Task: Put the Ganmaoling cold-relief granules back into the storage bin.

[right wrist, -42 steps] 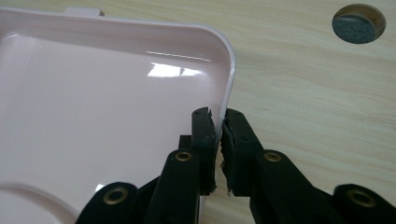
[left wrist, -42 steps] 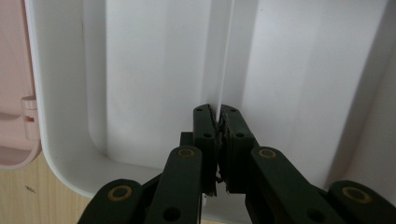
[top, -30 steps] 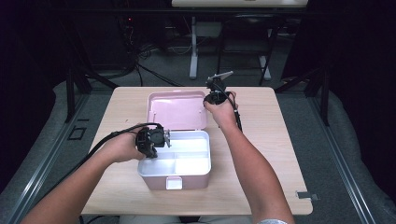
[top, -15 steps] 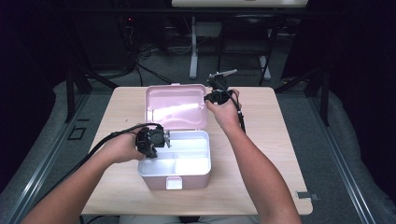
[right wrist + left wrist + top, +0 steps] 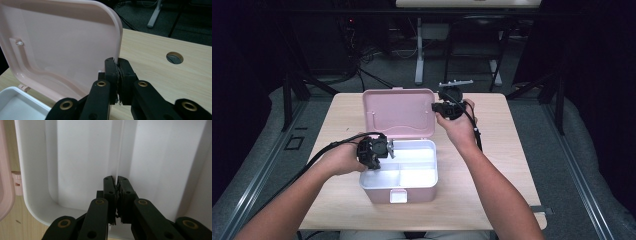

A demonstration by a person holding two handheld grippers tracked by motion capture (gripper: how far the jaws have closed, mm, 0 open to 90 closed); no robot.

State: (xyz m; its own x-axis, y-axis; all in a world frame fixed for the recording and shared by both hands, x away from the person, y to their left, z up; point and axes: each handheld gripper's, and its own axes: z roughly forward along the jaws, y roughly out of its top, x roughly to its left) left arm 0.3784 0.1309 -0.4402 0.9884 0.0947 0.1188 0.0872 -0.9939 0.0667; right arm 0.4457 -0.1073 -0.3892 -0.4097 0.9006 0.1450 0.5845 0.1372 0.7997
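A white storage box [image 5: 412, 187] stands open on the wooden table, its pink lid [image 5: 397, 112] hinged at the back and tilted up. My left gripper [image 5: 387, 149] reaches over the box's left rear part. In the left gripper view it [image 5: 117, 182] is shut on a thin white partition inside the box [image 5: 35, 195]. My right gripper [image 5: 435, 106] is at the lid's right edge. The right gripper view has it [image 5: 117, 63] shut on that edge of the pink lid [image 5: 62, 45], whose inner face is turned to the camera.
The table [image 5: 507, 165] has bare wood right of the box and a round cable hole [image 5: 174, 57] behind the lid. A white latch [image 5: 398, 196] sits on the box's front wall. Dark stands and cables fill the floor behind the table.
The right gripper has risen with the lid's edge, and the lid has swung from lying back to standing more upright. The left gripper has stayed on the box.
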